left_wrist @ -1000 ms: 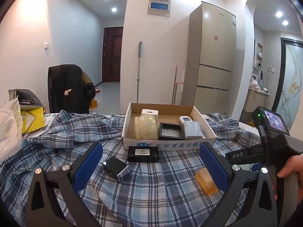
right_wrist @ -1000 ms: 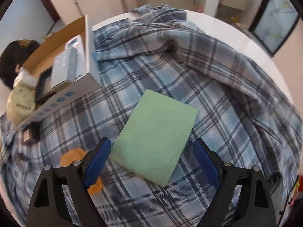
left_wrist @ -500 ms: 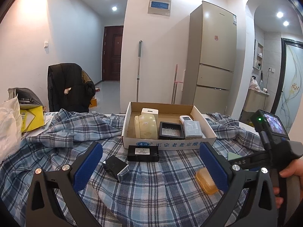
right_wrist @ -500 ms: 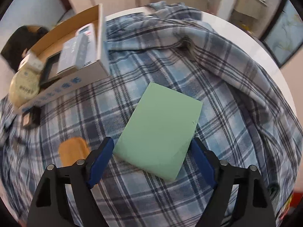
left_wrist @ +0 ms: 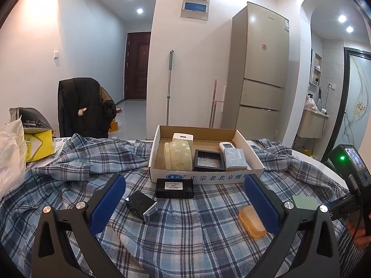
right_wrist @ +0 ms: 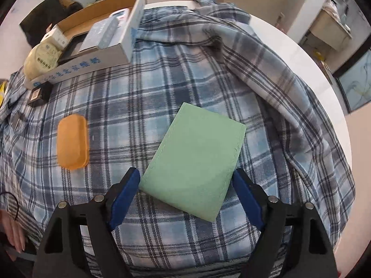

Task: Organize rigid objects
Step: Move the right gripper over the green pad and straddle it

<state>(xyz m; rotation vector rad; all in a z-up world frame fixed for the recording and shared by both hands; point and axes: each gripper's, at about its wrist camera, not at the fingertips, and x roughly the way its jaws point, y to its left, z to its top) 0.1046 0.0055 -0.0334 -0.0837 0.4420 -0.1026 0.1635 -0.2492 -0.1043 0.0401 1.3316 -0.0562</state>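
Observation:
A cardboard box [left_wrist: 255, 162] [right_wrist: 129, 39] on the plaid cloth holds a cream round case, a black tray, a grey box and white items. In front of it lie a black flat box [left_wrist: 174, 187], a small black box [left_wrist: 140, 205] and an orange soap-like case [left_wrist: 251, 222] [right_wrist: 72, 141]. A green flat card [right_wrist: 196, 157] [left_wrist: 303, 202] lies on the cloth. My right gripper [right_wrist: 186, 198] is open, its fingers on either side of the card's near end. My left gripper [left_wrist: 185, 202] is open and empty, above the cloth.
A blue plaid cloth [left_wrist: 185, 231] covers the round white table [right_wrist: 324, 88]. A white bag [left_wrist: 11, 153] and yellow packet [left_wrist: 37, 146] sit at the left. A chair with a black jacket [left_wrist: 81, 106] and a fridge [left_wrist: 262, 74] stand beyond.
My right gripper has moved forward and left around the green card, and its view has swung so the orange case sits higher. The left gripper has barely moved.

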